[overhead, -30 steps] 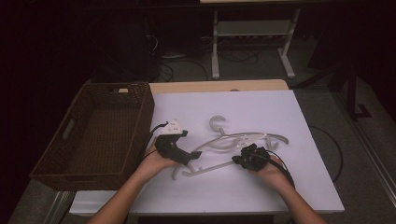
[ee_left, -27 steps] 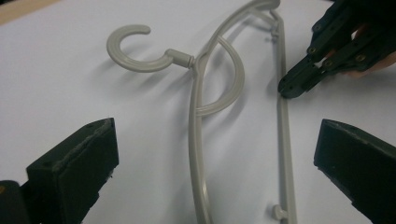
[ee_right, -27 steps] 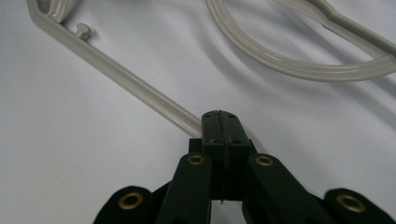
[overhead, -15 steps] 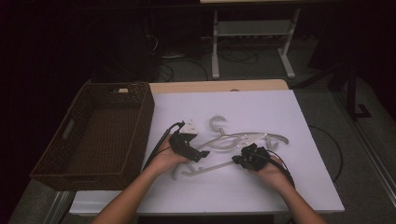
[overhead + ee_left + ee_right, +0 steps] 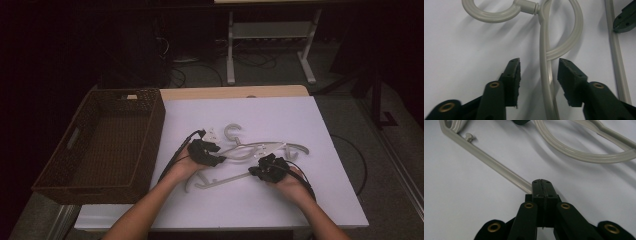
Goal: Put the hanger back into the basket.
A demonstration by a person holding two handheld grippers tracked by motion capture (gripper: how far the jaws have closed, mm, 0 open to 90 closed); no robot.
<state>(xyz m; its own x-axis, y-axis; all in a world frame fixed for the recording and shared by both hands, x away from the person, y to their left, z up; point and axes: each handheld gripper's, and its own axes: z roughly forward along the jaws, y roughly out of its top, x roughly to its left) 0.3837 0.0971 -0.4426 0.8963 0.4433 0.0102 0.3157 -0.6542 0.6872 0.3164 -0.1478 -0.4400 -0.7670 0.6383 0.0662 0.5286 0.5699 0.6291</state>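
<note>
Now left gripper point(image 5: 539, 68), jaws just closing, straddles hanger point(image 5: 260, 150) arm, not yet pinching; right gripper point(image 5: 542, 182) clamped on hanger's bottom bar.

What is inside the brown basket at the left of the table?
The basket looks empty: its woven bottom is bare in the high view. A small pale label sits on its far rim. The strip of floor just behind its near wall is hidden.

White table point(image 5: 320, 130): brown wicker basket point(image 5: 100, 145) at left, pale plastic hangers point(image 5: 265, 148) mid-table.
</note>
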